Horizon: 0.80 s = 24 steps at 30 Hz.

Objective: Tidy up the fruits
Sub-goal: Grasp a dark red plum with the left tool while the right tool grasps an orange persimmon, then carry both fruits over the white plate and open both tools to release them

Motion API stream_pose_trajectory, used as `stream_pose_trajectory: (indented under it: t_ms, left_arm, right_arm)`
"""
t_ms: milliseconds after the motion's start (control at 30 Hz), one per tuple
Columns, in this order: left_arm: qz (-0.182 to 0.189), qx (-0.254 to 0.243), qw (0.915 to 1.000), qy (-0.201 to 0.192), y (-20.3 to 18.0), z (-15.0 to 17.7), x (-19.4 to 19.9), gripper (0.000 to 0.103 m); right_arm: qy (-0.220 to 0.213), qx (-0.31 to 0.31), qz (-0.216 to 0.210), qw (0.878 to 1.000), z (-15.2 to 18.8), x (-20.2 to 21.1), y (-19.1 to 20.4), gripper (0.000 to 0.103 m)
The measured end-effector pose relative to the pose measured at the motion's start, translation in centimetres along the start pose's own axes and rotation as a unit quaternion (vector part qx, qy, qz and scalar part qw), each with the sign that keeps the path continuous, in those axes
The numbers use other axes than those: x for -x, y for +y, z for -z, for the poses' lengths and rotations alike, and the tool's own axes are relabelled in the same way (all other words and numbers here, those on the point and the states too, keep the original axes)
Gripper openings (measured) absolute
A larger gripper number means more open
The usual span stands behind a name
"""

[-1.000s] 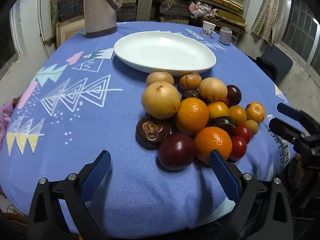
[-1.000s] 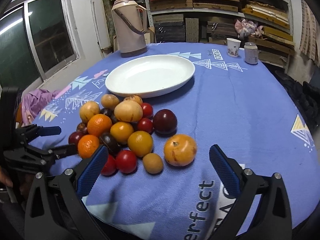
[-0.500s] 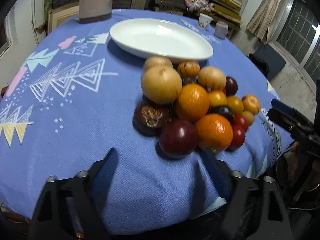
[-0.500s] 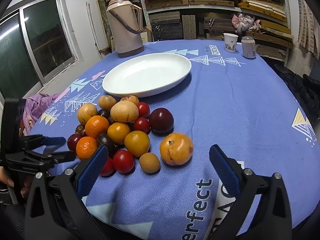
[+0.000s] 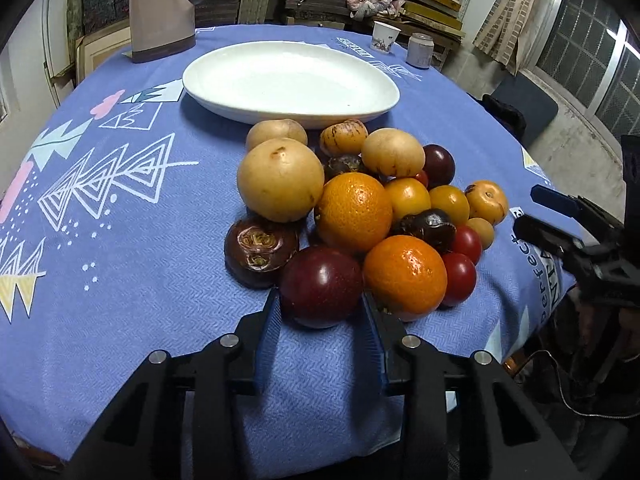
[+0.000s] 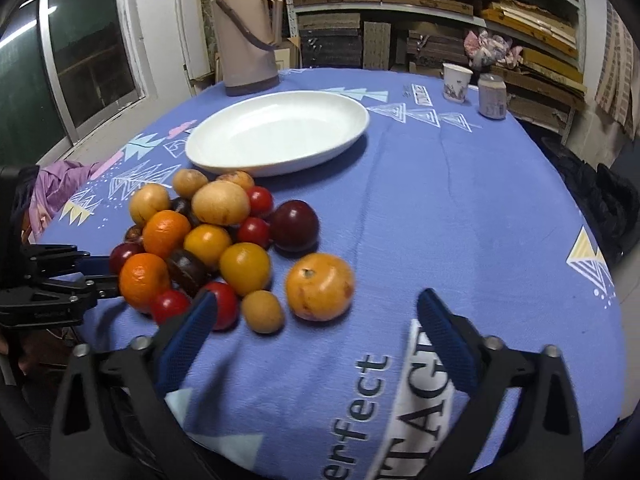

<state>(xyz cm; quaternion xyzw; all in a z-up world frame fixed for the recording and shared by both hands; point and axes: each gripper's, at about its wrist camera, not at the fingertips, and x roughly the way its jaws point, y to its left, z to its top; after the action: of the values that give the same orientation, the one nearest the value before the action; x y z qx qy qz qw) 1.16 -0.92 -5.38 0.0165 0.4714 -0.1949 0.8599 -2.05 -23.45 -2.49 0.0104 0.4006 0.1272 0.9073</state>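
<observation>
While the left tool (image 5: 320, 312) pinches a dark red plum (image 5: 320, 292) at six o'clock of the fruit pile (image 5: 360, 204), the right tool (image 6: 316, 320) has just been narrowing, nothing between. Blue patterned cloth covers the desk (image 6: 460, 200); white oval plate (image 6: 276, 132) at twelve o'clock; timber-stacked shelves (image 6: 440, 8) behind.

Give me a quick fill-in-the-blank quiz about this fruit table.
1. The left tool is shut on a dark ____ plum.
2. The white plate holds ____ fruit.
3. The right tool is ____, gripping nothing.
4. The tablecloth is mostly ____.

Missing words: red; no; open; blue
</observation>
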Motion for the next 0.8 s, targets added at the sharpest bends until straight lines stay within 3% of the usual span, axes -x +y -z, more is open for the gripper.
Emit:
stream_pose_trajectory:
  t_ms: [67, 200, 233, 267, 467, 800]
  left_arm:
    - [-0.001, -0.002, 1.0000, -0.001, -0.1, 0.0, -0.1, 0.039]
    - [-0.007, -0.010, 0.9999, -0.003, -0.4, -0.1, -0.4, 0.040]
    - [-0.009, -0.013, 0.9999, -0.004, -0.5, -0.2, -0.4, 0.040]
    - [-0.008, -0.014, 0.9999, -0.004, -0.5, -0.2, -0.5, 0.040]
    - [-0.006, -0.015, 0.9998, -0.015, -0.5, 0.1, -0.4, 0.039]
    - [-0.002, -0.019, 0.9990, -0.040, -0.7, 0.1, 1.6, 0.039]
  right_arm:
    - [0.022, -0.019, -0.018, 0.999, -0.1, -0.9, -0.9, 0.049]
    - [0.031, -0.026, -0.015, 0.999, 0.0, -2.2, -1.0, 0.051]
    - [0.027, -0.026, -0.012, 0.999, -0.1, -2.3, -0.9, 0.050]
    - [0.028, -0.026, -0.015, 0.999, -0.3, -2.5, -0.8, 0.043]
    - [0.026, -0.022, -0.029, 0.999, -1.1, -3.2, -0.3, 0.042]
    - [-0.012, -0.038, -0.035, 0.999, -1.8, -0.3, -1.5, 0.042]
